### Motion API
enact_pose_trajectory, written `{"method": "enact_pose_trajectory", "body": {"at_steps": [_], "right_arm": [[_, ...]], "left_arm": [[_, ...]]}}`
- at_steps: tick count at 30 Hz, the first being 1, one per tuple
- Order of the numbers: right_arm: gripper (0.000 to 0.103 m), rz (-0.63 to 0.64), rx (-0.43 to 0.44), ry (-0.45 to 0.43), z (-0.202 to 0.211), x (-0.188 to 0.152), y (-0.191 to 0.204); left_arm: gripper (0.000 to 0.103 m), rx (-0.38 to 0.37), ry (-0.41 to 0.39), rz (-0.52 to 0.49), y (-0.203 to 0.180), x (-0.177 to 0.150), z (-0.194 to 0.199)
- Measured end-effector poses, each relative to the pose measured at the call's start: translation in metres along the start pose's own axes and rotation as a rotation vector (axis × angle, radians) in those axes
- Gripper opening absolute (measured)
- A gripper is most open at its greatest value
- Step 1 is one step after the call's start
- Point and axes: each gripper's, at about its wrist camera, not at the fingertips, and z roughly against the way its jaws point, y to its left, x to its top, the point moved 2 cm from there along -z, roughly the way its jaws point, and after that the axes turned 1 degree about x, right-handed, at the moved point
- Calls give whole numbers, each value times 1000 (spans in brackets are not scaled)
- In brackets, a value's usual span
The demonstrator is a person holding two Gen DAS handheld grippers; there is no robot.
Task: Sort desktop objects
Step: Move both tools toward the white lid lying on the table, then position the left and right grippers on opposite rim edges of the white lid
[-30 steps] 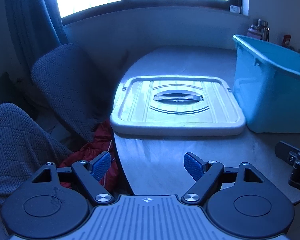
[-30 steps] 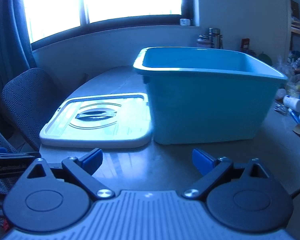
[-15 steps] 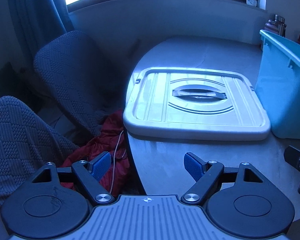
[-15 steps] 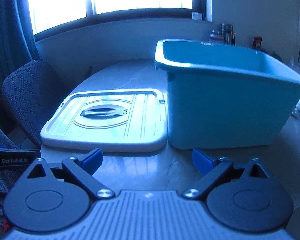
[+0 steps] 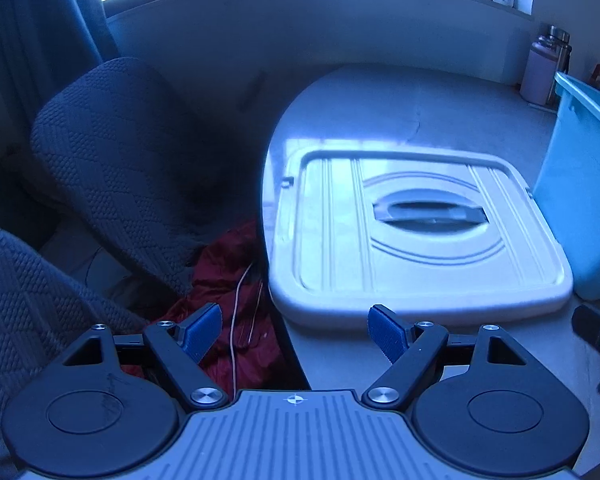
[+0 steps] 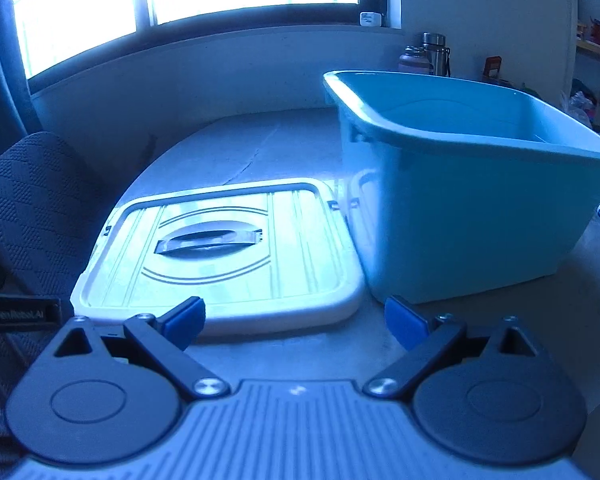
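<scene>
Window-lit table [image 6: 260,144]: sorting apparently not yet begun.
Left gripper [image 5: 294,330] and right gripper [image 6: 294,322] hover spread and empty near the white lid [image 6: 228,248]; right of it, the blue bin [image 6: 472,184] likely awaits objects.

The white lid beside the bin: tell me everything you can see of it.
The white lid looks like moulded plastic: a rounded rectangle with a raised rim, straight ribs and oval grooves around a recessed grey handle. It lies flat, top up, on the table, off the blue bin, which stands open just to its right. Neither gripper touches it.
</scene>
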Motion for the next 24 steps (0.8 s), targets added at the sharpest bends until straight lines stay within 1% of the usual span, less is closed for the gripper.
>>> {"method": "enact_pose_trajectory", "body": {"at_steps": [7, 14, 17, 22, 24], "right_arm": [[97, -27, -61, -10, -19, 5, 27], [97, -32, -110, -8, -29, 14, 39], [97, -34, -110, 12, -42, 20, 40], [97, -10, -85, 36, -65, 30, 46], [97, -9, -74, 41, -72, 35, 47]], "left_arm": [[82, -44, 16, -14, 23, 23, -32], [82, -96, 76, 9, 32, 41, -66], [82, -106, 88, 23, 31, 49, -79], [82, -92, 113, 37, 28, 66, -100], [82, -99, 122, 48, 28, 71, -107]]}}
